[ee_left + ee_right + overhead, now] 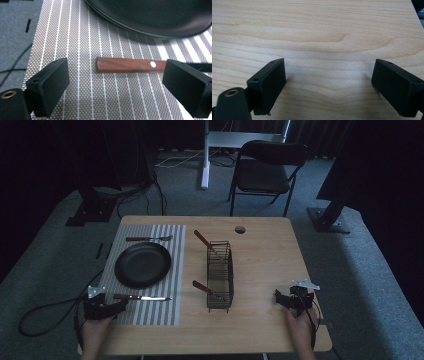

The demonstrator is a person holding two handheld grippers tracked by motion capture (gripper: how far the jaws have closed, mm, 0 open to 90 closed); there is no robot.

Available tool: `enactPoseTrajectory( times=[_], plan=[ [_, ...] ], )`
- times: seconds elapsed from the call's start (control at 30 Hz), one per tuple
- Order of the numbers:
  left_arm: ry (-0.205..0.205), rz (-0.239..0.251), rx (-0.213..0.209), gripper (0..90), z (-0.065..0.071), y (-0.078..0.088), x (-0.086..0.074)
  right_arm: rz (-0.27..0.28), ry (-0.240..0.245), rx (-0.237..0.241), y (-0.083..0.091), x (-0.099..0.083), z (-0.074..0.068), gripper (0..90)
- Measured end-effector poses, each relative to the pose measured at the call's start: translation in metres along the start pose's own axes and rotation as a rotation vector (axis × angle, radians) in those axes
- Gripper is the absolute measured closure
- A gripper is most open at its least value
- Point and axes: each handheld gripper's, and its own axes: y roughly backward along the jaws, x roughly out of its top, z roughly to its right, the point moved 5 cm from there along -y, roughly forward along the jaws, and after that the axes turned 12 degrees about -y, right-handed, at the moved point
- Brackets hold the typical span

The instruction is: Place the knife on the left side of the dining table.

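Near the table's front-left corner the left claw (106,309) rests low on the grey placemat with thin white stripes (165,312), its jaws spread wide and holding nothing. Its own view looks along the jaws at the reddish-brown wooden handle, with one pale rivet, of a table knife (130,64). The handle's butt end lies between the two pads but touches neither, so the claw reads as lined up on the handle rather than gripping it. The person's left hand (95,332) comes in from the front edge, forearm roughly square to it.

Toward the front-right corner the right claw (292,300) sits over bare light-wood table (317,30), jaws likewise parted and empty, well apart from everything else; it looks parked clear of the work. The right hand (300,327) behind it angles slightly inward.

The knife lies along the placemat's front part, its blade pointing toward the table's middle. Just beyond it sits a round black plate (143,264), and past that, near the back edge, a wooden-handled fork (148,238). That layout reads as a place setting. Right of the placemat, mid-table, stands a black wire cutlery basket (220,276), with two more wooden-handled utensils poking out of it, one at its near end (201,287) and one at its far end (202,238).
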Motion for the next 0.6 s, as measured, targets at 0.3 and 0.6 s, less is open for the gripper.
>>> enactPoseTrajectory(
  times=[0.3,0.6],
  plan=[
    [-0.087,0.004,0.023,0.3,0.012,0.007,-0.011,-0.001,-0.001,0.0,0.0,0.0,0.0,11.2],
    [-0.094,0.013,0.073,0.3,0.01,0.016,-0.023,0.0,-0.001,0.0,0.0,0.0,0.0,11.2]
  ],
)
